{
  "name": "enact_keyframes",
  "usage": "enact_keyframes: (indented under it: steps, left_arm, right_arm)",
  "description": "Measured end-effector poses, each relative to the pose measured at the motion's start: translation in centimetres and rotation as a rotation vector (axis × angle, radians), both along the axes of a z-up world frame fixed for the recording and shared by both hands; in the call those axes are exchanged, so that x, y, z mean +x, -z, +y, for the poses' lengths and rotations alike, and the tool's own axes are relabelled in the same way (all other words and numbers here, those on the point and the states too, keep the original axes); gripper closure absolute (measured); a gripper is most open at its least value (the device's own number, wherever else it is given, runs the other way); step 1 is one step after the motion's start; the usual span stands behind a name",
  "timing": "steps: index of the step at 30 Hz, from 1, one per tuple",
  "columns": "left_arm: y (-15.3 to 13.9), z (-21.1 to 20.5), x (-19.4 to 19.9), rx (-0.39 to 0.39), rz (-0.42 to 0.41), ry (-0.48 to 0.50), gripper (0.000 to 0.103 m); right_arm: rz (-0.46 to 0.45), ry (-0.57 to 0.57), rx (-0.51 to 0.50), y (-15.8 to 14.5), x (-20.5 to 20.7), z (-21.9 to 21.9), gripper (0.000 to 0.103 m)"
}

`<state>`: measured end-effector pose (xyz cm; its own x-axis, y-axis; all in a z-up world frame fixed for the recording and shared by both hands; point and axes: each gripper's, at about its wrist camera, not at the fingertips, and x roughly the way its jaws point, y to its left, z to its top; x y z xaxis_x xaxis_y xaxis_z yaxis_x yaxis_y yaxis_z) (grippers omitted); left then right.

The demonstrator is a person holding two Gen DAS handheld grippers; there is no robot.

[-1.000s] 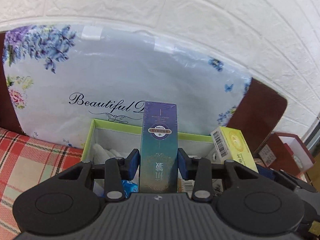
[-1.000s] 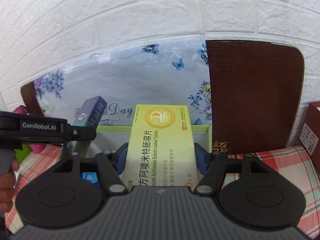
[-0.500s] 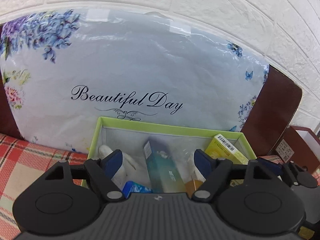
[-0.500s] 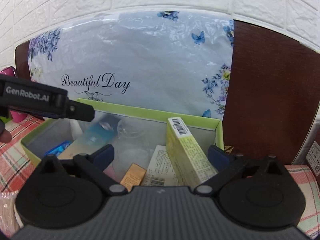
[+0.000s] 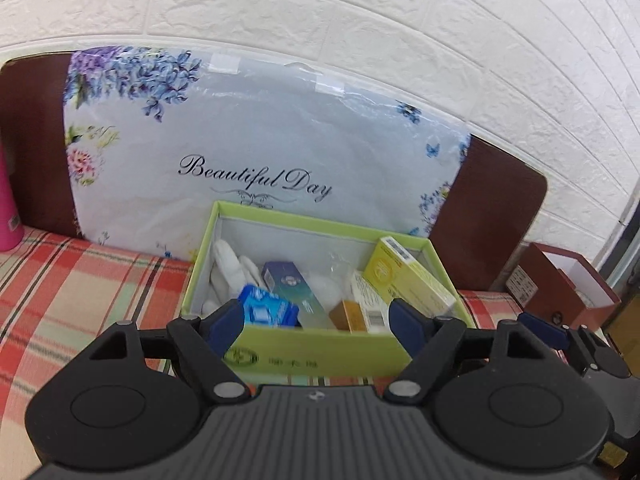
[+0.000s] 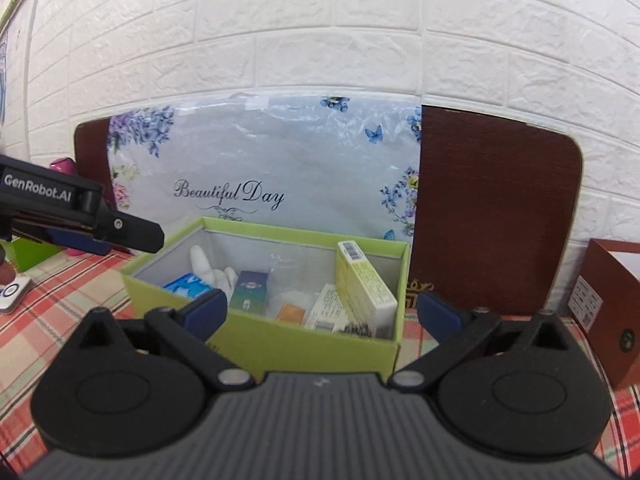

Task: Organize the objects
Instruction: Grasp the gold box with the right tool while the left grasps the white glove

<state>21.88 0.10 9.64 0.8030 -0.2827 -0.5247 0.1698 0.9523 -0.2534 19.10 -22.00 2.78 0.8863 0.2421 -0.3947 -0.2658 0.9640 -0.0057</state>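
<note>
A light green open box (image 5: 320,350) (image 6: 304,344) stands on the plaid cloth. Inside it lie a dark teal carton (image 5: 294,286) (image 6: 250,292), a yellow medicine box (image 5: 408,278) (image 6: 366,284) leaning at the right wall, a blue packet (image 5: 266,310), a small orange box (image 5: 346,314), white items and a leaflet. My left gripper (image 5: 316,318) is open and empty, just in front of the box. My right gripper (image 6: 320,312) is open and empty, also in front of the box. The left gripper also shows at the left in the right wrist view (image 6: 80,216).
A floral "Beautiful Day" package (image 5: 248,160) leans on a brown board (image 6: 492,216) against the white brick wall. A pink bottle (image 5: 6,208) stands far left. A red-brown box (image 6: 608,304) sits at the right. A small white device (image 6: 12,294) lies at the left.
A second ago each gripper was shut on a box, left on the teal carton, right on the yellow one. Both opened, dropped them into the green box, and have pulled back.
</note>
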Motion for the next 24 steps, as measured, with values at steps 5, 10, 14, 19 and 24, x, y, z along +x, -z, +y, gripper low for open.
enact_keyframes:
  steps: [5,10,14,19,24]
  left_arm:
    - [1.2,-0.1,-4.2,0.017,0.002,0.004,0.021]
    - [3.8,0.9,-7.7,-0.035,0.064,0.005,0.021]
    - [6.5,1.8,-9.5,-0.045,0.120,-0.011,0.021]
    - [9.3,2.9,-10.8,-0.004,0.192,-0.034,0.021]
    - [10.6,4.0,-11.0,0.017,0.223,-0.043,0.021]
  right_arm:
    - [0.020,0.028,0.024,0.9,-4.7,-0.6,0.000]
    - [0.087,0.025,0.075,3.0,-8.3,-0.7,0.000]
    - [0.159,0.035,0.084,5.3,-10.2,-0.2,0.000]
    - [0.259,0.045,0.127,7.8,-11.4,0.5,0.000]
    - [0.258,0.053,0.152,8.4,-10.4,2.2,0.000]
